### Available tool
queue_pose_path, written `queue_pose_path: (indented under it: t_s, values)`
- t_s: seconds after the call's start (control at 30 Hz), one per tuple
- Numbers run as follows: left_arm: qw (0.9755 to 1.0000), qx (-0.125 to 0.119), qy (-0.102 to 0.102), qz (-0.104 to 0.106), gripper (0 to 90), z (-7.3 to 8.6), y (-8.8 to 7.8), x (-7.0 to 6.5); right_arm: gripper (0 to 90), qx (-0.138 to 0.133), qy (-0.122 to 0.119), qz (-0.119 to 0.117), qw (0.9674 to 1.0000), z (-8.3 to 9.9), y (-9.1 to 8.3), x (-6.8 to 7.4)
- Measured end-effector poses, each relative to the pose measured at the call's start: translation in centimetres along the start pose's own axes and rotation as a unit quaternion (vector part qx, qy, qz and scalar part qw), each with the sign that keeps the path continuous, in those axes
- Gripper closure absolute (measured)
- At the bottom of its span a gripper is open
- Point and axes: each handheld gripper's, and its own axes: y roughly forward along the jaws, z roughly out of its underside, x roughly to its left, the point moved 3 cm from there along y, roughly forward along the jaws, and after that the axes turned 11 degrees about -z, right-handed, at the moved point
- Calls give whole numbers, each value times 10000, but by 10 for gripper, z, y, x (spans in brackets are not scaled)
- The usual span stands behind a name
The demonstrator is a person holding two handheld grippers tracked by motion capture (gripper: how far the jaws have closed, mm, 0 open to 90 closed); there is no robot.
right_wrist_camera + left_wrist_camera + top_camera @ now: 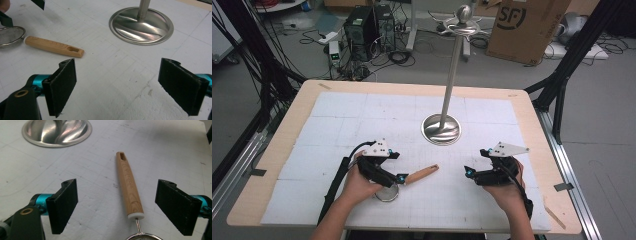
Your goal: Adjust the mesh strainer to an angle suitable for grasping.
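Note:
A small strainer lies flat on the white mat, with a wooden handle point(422, 174) point(129, 185) point(53, 46) and a metal mesh bowl point(387, 193) point(10, 36). My left gripper point(401, 178) point(122, 207) hovers over it, open, its jaws standing either side of the handle near the bowl end without touching. My right gripper point(468, 172) point(125, 87) is open to the right of the handle's free end, with nothing between its jaws. A metal stand has a round base point(441, 129) point(56, 131) point(141, 25) and a tall pole point(453, 70) topped with hooks.
The wooden table point(292, 115) carries the white gridded mat point(362, 120). Beyond its far edge are computers point(367, 25), cables and a cardboard box point(527, 27) on the floor. Black frame posts stand at both sides.

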Motion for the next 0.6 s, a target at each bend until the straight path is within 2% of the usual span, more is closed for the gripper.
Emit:
queue_pose_path:
  t_s: [0.03, 0.3, 0.4, 0.43, 0.5, 0.6]
  values:
    - [10000, 0, 0, 0, 215, 0, 0, 0, 138, 0, 0, 0, 10000, 0, 0, 0]
    - [9988, 440, 177, 109, 288, 4, 15, -11, 143, 44, -51, -3, 10000, 0, 2, 1]
    - [9975, 649, 234, 166, 369, 6, 21, -16, 143, 54, -32, -6, 10000, 0, 3, 1]
    - [9975, 649, 234, 166, 389, 6, 21, -16, 144, 60, -44, -4, 10000, 0, 3, 1]
    - [9957, 851, 317, 158, 442, 9, 24, -16, 144, 62, -34, -4, 10000, 0, 3, 1]
    - [9947, 931, 435, 103, 526, 10, 25, -18, 145, 82, -47, -7, 10000, 0, 4, 2]
